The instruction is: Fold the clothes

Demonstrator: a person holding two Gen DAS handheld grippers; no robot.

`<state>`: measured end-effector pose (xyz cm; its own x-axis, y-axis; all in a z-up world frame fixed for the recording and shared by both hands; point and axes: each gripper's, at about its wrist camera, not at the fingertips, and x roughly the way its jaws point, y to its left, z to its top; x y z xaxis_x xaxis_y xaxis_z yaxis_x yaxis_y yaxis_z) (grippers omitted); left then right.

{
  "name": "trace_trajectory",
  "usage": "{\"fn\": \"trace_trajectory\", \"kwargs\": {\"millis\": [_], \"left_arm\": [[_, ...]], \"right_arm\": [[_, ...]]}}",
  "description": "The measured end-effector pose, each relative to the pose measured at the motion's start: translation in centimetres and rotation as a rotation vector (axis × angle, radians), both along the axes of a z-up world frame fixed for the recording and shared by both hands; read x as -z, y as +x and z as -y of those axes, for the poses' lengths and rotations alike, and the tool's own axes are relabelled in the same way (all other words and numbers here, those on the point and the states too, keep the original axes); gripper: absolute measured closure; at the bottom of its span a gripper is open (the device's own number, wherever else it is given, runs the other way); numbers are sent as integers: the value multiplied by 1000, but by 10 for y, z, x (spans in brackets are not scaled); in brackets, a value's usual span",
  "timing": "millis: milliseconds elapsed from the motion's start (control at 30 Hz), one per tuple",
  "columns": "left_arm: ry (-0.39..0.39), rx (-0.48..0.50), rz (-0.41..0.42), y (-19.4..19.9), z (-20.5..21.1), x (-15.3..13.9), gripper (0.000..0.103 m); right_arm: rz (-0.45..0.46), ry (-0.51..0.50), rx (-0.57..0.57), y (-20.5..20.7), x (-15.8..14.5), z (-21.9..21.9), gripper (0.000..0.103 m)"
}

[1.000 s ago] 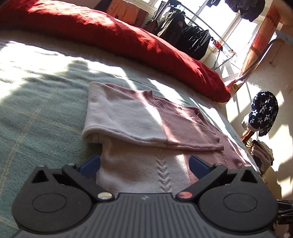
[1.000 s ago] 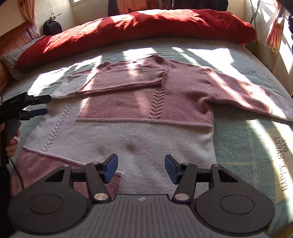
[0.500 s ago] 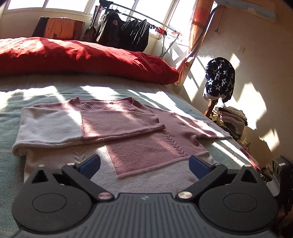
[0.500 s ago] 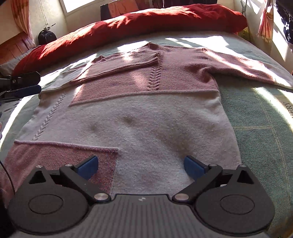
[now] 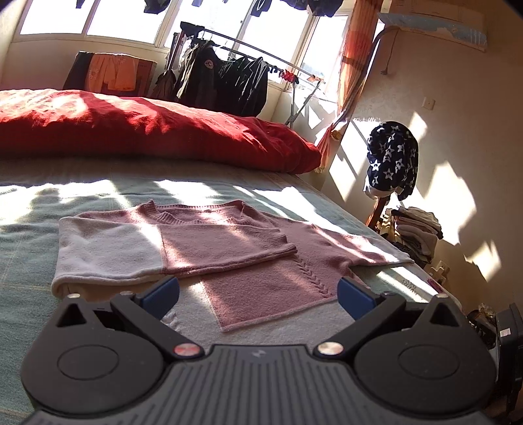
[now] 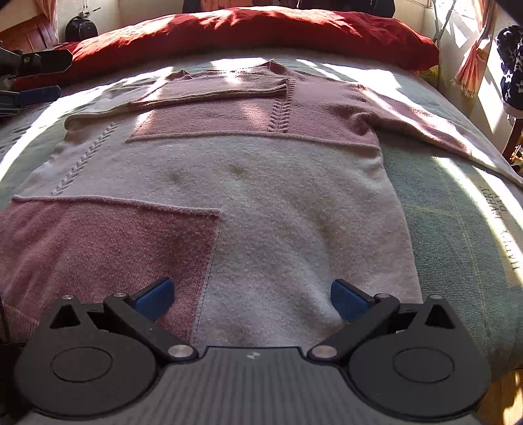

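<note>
So far we've only got one sleeve [image 6: 209,90] folded across the sweater [image 6: 261,196]; the other sleeve [image 6: 434,130] and the body are left. Both the left gripper [image 5: 258,292] and right gripper [image 6: 251,296] have jaws wide apart and empty, with the hem just ahead of the right ones.

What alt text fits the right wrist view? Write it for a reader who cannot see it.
A pink and cream knitted sweater lies flat on a green bedspread, one sleeve folded across its chest, the other spread out to the right. The right gripper hangs over the hem, jaws wide apart with nothing between them. A red duvet lies along the far edge.
</note>
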<state>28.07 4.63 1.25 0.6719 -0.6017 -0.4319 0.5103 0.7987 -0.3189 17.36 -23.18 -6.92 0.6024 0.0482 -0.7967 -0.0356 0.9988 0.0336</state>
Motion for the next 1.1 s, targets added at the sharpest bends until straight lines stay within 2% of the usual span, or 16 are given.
{"fn": "trace_trajectory", "kwargs": {"millis": [133, 200, 300, 400, 467, 600, 733, 933, 1033, 1100], "left_arm": [[-2, 7, 26, -8, -3, -7, 1], [6, 7, 46, -13, -4, -11, 1], [-4, 16, 62, -16, -9, -14, 1], [-7, -6, 58, -13, -13, -14, 1], [-8, -17, 52, -8, -12, -12, 1], [-11, -13, 26, 3, -8, -6, 1], [18, -8, 2, 9, 2, 2, 1], [39, 8, 0, 8, 9, 5, 1], [42, 12, -5, 9, 11, 7, 1], [47, 11, -6, 10, 12, 7, 1]], "right_arm": [[20, 21, 29, -8, -11, -7, 0], [55, 40, 5, -9, -19, -18, 0], [83, 14, -72, -1, -26, -44, 0], [92, -34, -166, 10, -22, -70, 0], [65, -38, -209, 13, -12, -79, 0], [78, -31, -232, 0, 0, -77, 0], [89, -16, -223, -12, -5, -71, 0], [176, -19, -292, 11, -25, -93, 0], [162, -26, -314, 23, -18, -106, 0], [117, -31, -313, 24, -8, -108, 0]]}}
